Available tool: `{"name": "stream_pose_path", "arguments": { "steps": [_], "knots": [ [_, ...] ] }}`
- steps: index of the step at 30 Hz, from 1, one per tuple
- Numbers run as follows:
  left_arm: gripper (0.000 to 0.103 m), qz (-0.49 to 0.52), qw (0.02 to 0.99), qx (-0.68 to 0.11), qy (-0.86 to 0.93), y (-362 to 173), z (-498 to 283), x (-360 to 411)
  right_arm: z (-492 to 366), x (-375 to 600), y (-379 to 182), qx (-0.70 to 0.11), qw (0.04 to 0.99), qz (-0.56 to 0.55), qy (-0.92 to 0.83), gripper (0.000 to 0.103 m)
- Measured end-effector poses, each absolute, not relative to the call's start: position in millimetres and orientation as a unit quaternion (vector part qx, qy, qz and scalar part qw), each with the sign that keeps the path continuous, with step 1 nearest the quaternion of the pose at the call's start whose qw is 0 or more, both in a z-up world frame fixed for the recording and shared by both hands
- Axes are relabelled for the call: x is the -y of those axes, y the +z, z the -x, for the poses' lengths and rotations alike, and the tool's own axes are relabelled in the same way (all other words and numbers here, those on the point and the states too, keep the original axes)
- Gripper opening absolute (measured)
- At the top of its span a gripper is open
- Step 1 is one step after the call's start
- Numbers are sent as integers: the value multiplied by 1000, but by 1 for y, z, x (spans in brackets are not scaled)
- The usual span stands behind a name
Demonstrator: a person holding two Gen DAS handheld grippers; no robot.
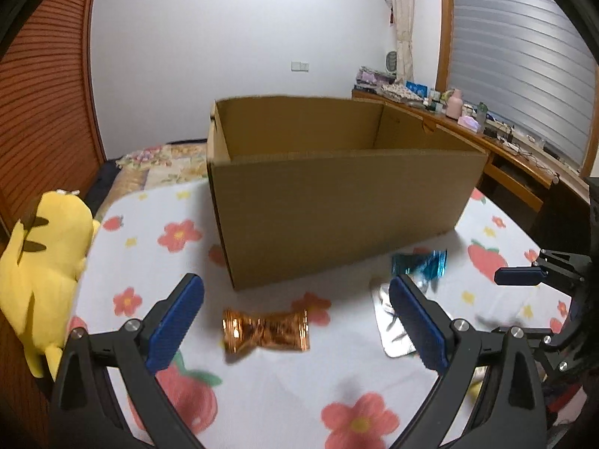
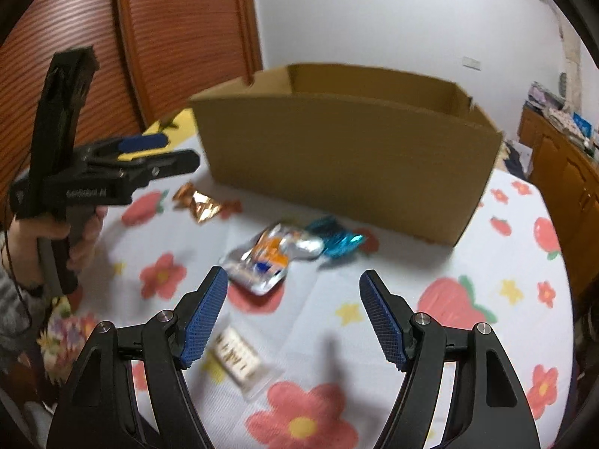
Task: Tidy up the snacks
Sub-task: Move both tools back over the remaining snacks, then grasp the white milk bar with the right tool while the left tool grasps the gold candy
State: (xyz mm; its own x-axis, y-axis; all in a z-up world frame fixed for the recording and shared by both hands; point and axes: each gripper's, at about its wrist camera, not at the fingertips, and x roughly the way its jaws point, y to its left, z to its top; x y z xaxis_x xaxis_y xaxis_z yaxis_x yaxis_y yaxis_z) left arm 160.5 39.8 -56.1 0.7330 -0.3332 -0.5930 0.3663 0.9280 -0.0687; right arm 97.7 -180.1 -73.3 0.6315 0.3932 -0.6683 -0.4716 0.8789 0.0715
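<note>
An open cardboard box (image 1: pixel 337 202) stands on a flowered cloth; it also shows in the right wrist view (image 2: pixel 348 164). A copper foil snack (image 1: pixel 265 331) lies between the fingers of my open, empty left gripper (image 1: pixel 295 299), slightly beyond the tips; it shows in the right wrist view (image 2: pixel 198 202) too. A silver snack pack (image 2: pixel 269 258) and a blue foil snack (image 2: pixel 337 239) lie ahead of my open, empty right gripper (image 2: pixel 294 292). A small clear-wrapped beige snack (image 2: pixel 239 359) lies under it. The blue snack (image 1: pixel 423 262) and silver pack (image 1: pixel 389 321) show right of the left gripper.
A yellow plush toy (image 1: pixel 41 262) lies at the cloth's left edge. A wooden desk (image 1: pixel 505 149) with clutter runs along the right wall under blinds. A wooden door (image 2: pixel 179 37) stands behind the box. The left gripper (image 2: pixel 149 157) appears in the right wrist view.
</note>
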Motion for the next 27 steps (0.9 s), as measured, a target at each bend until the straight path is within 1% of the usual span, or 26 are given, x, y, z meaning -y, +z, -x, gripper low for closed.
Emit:
{"name": "stream_pose_path", "arguments": {
  "steps": [6,8,10,11,18,20,21,22,23,24,25,27],
  "knots": [
    [100,-27,923,-336,-186,-74,-154,-45,-86,173,-91,-375,889,73,253,75],
    [100,-27,921,-343,-185,-77,-152,-48,-82,169,-97,-385,882,80,261,70],
    [100,-23,919,-348,-183,-78,-152,-50,-79,166,-100,-389,878,88,265,69],
    [100,-22,919,-348,-182,-78,-151,-51,-78,165,-102,-390,876,94,266,66],
    [100,-37,921,-350,-170,-79,-149,-51,-74,158,-110,-401,867,123,270,60],
    [100,-38,920,-352,-167,-80,-150,-52,-75,156,-109,-402,865,125,274,53],
    [100,-38,920,-353,-165,-80,-151,-52,-76,154,-109,-402,864,127,275,51],
    [100,-38,919,-356,-164,-81,-152,-52,-76,152,-109,-402,863,131,276,45],
    [100,-39,919,-358,-163,-81,-153,-52,-77,151,-110,-402,863,133,276,35],
    [100,-39,918,-361,-161,-82,-154,-51,-77,150,-110,-401,862,133,280,31],
    [100,-39,917,-364,-160,-83,-155,-51,-76,150,-110,-400,861,132,283,24],
    [100,-40,915,-369,-158,-84,-157,-51,-75,151,-110,-397,863,129,285,21]
  ]
}}
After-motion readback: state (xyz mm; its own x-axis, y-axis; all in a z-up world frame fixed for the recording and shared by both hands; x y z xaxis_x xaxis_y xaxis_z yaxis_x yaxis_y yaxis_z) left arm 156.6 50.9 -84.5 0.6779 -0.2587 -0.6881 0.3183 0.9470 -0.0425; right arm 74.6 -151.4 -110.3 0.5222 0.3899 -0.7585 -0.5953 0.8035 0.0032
